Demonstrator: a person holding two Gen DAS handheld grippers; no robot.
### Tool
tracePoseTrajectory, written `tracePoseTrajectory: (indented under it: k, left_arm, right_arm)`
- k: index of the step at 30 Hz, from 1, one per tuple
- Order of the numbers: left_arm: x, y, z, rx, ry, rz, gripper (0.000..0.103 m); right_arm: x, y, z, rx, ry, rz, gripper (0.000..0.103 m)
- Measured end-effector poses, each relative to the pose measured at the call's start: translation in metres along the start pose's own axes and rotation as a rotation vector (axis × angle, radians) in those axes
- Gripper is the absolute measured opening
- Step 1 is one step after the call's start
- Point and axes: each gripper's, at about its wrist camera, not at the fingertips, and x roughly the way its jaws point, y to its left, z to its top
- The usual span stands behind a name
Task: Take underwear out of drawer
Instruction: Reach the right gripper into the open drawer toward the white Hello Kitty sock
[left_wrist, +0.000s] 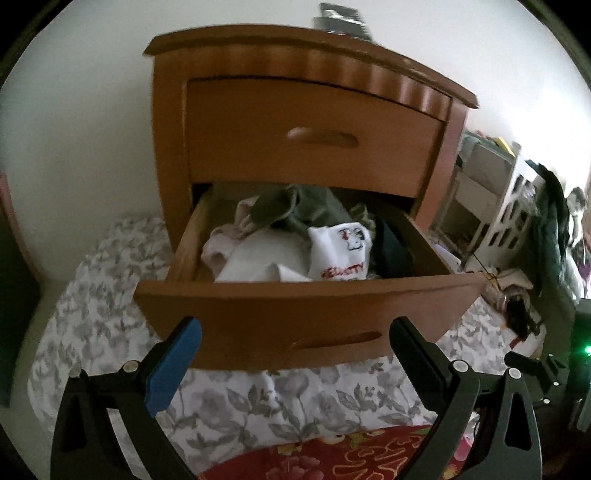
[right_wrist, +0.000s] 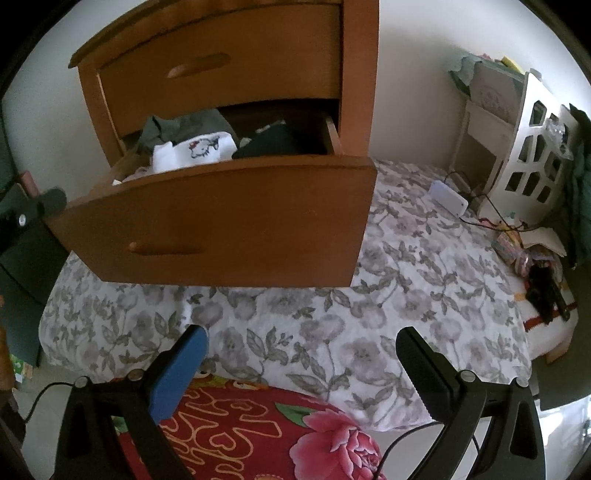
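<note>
The lower drawer (left_wrist: 258, 314) of a wooden nightstand stands pulled out, full of clothes. On top lies white underwear with a cartoon print (left_wrist: 341, 251), beside olive-green cloth (left_wrist: 295, 206), pale pink cloth (left_wrist: 221, 247) and a dark garment (left_wrist: 391, 243). My left gripper (left_wrist: 295, 332) is open, just in front of the drawer's front panel, nothing between its fingers. The same drawer (right_wrist: 221, 221) and printed underwear (right_wrist: 199, 149) show in the right wrist view. My right gripper (right_wrist: 301, 341) is open and empty, lower and farther back, over the floral bedding.
The upper drawer (left_wrist: 314, 125) is shut. A grey floral sheet (right_wrist: 406, 277) lies under the nightstand, with a red flowered blanket (right_wrist: 277, 435) nearest me. A white dollhouse-like shelf (right_wrist: 532, 147), a small white device (right_wrist: 448, 197) with cables and scattered items sit at right.
</note>
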Motion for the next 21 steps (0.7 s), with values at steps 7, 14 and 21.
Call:
tracePoseTrajectory:
  k: [7,14,21]
  left_arm:
    - [-0.004,0.008,-0.001,-0.003,-0.034,0.030,0.101]
    - [0.005,0.025,-0.001,-0.045,-0.013,0.045,0.101]
    - [0.012,0.039,0.003,-0.063,-0.007,0.056,0.101]
  right_arm:
    - [-0.018,0.000,0.025,0.002,-0.112,0.022,0.103]
    - [-0.029,0.013,0.078,-0.006,-0.149,0.133,0.103]
    - [-0.024,0.052,0.112,-0.085,-0.160,0.165,0.103]
